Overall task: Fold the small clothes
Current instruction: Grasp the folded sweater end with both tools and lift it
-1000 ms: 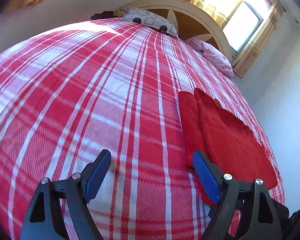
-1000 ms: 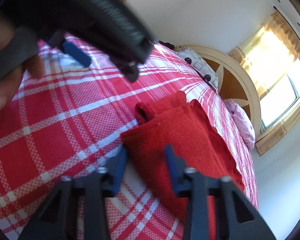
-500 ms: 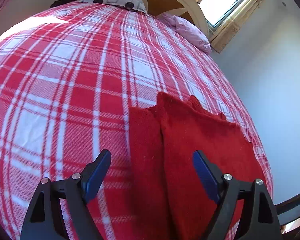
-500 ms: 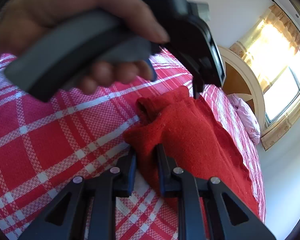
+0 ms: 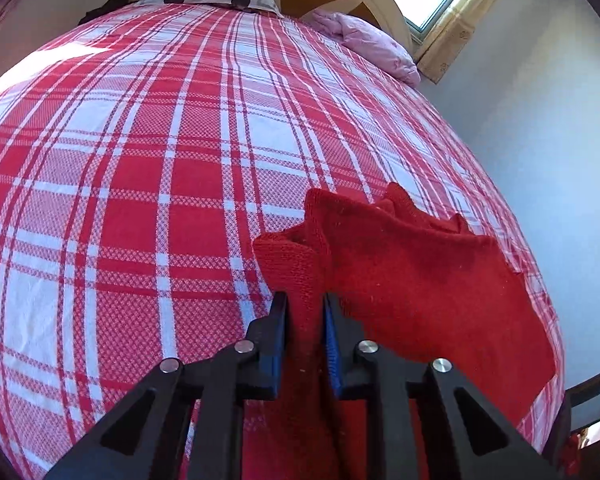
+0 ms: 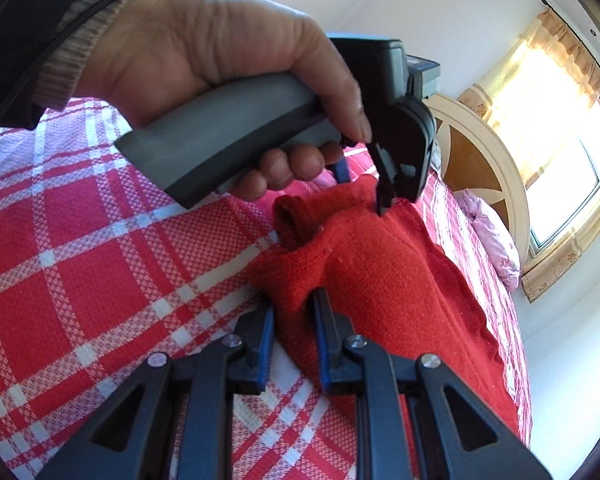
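The red knitted garment (image 5: 416,280) lies on the bed (image 5: 140,184) near its right edge, on the red and white checked cover. The left gripper (image 5: 305,312) has just been closing and is now clamped on a fold of the garment. The right gripper (image 6: 294,316) is clamped on another corner of it.

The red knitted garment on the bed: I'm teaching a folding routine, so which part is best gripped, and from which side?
Grip the red garment at its near rolled edge, coming in low from the bed's open side. That edge stands up off the plaid bedspread, so pads can close around it. Both the left gripper and the right gripper already pinch it there, apart.
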A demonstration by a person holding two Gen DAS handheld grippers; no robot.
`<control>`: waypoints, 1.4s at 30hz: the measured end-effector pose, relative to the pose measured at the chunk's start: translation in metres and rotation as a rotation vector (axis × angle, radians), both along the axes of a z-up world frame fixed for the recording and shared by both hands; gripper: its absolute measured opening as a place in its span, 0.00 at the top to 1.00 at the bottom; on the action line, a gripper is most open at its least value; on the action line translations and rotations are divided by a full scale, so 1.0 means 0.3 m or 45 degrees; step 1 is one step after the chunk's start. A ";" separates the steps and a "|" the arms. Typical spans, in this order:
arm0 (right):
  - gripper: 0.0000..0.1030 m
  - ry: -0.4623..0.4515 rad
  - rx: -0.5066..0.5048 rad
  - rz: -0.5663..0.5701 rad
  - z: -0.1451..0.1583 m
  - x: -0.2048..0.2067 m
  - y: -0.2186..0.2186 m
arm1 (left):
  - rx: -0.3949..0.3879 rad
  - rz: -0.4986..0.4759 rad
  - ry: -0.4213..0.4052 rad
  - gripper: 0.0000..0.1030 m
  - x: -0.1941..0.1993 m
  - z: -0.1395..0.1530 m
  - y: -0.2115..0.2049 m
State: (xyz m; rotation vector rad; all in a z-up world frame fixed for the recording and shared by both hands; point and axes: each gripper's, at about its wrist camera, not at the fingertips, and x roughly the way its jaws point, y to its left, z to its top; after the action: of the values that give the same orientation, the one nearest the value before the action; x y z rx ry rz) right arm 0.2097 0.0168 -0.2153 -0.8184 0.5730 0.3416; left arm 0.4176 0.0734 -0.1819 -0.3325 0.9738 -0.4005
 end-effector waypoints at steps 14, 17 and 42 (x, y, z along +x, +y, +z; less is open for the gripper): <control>0.91 0.043 0.251 0.007 0.109 -0.012 -0.098 | -0.082 0.099 -0.002 0.89 -0.005 0.081 0.011; 0.91 0.024 0.279 0.005 0.131 -0.024 -0.123 | -0.105 0.112 -0.018 0.89 -0.009 0.105 0.000; 0.92 -0.066 0.674 -0.255 0.341 -0.040 -0.492 | -0.220 -0.013 -0.130 0.90 0.005 0.359 -0.353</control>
State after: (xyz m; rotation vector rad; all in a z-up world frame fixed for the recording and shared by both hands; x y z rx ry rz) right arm 0.1978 -0.1309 -0.1130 -0.2563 0.4800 0.2689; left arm 0.4193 -0.0326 -0.0743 -0.4591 0.8434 -0.5075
